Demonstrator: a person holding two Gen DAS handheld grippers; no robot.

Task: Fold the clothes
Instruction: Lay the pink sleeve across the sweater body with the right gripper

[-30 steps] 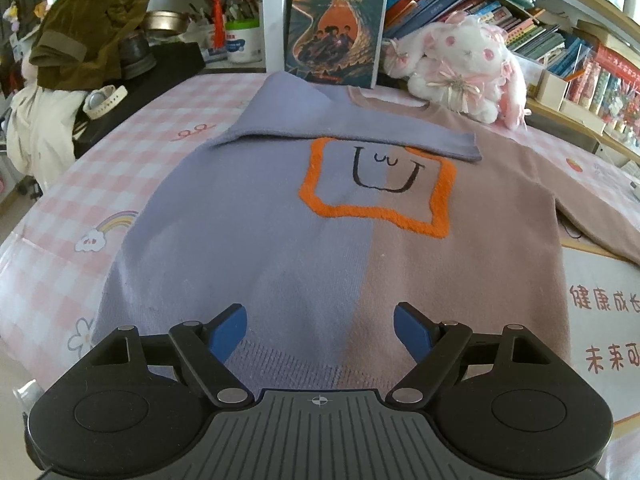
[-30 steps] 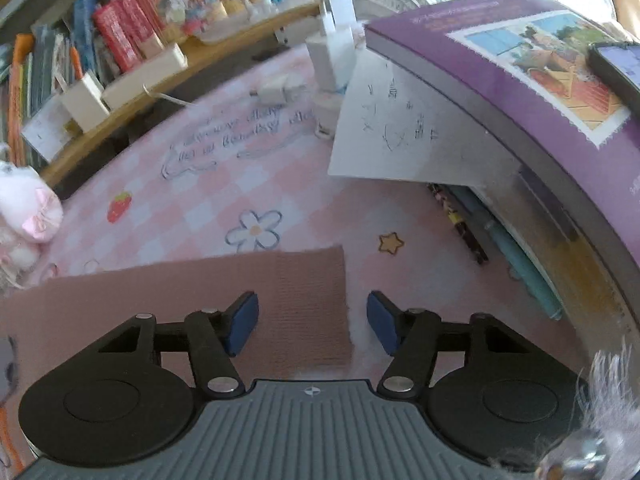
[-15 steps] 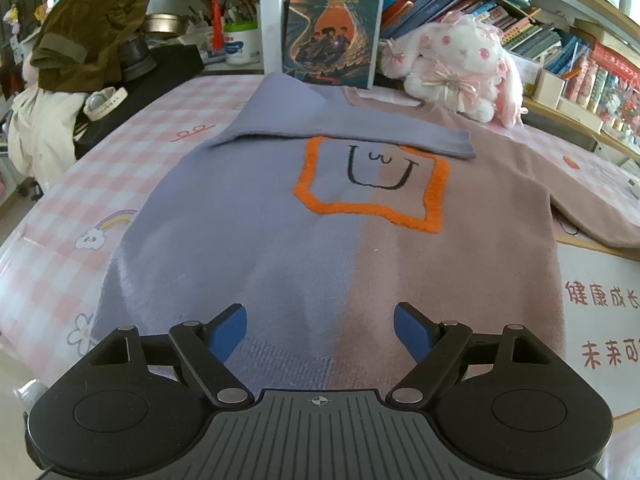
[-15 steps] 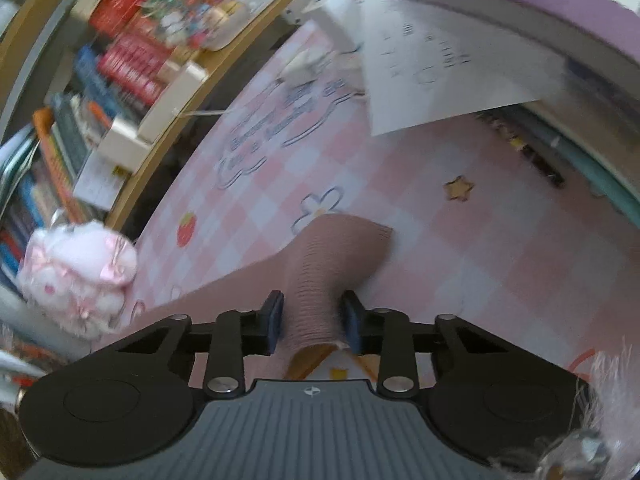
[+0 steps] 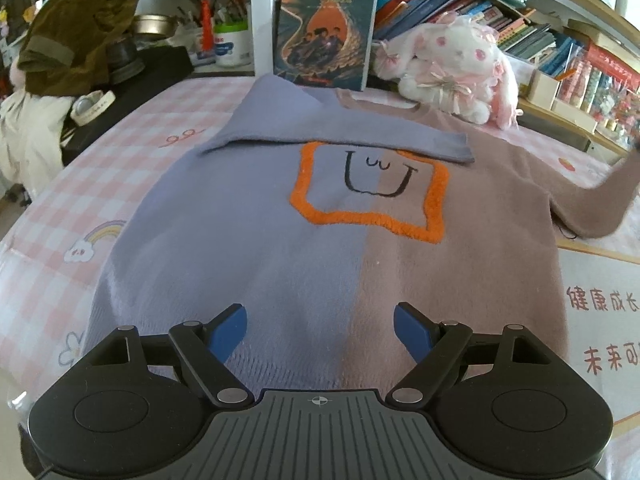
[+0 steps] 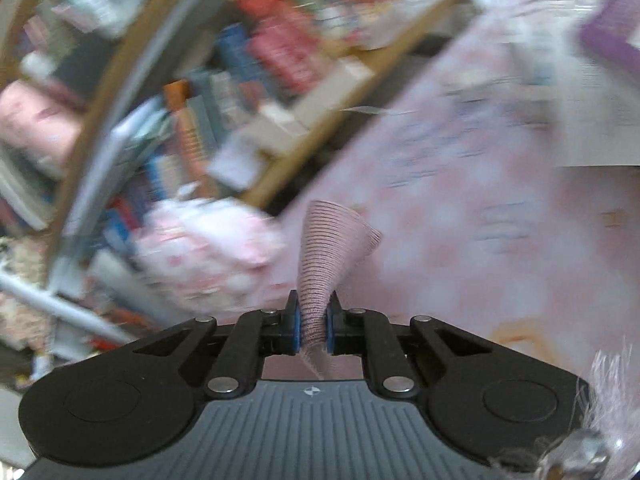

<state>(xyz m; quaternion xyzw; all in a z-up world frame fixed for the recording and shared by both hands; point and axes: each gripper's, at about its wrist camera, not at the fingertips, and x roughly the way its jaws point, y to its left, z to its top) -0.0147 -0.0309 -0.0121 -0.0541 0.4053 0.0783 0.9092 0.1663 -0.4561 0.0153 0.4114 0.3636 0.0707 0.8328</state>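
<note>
sweater: lies flat, front up, on the pink checked tabletop, half lavender, half brown

lavender sleeve: folded across the chest, just above the orange square face

brown sleeve: lifted off the tabletop at the right edge

left tongs: spread wide, empty, over the hem

right tongs: pinched tight on the brown ribbed cuff

background: super blurry in the right view, plush bunny beside a book

We see a pink checked tablecloth under daylight. Behind it stand bookshelves crammed with books, a white upright post to their left, and farther left a dark counter with clutter.
</note>
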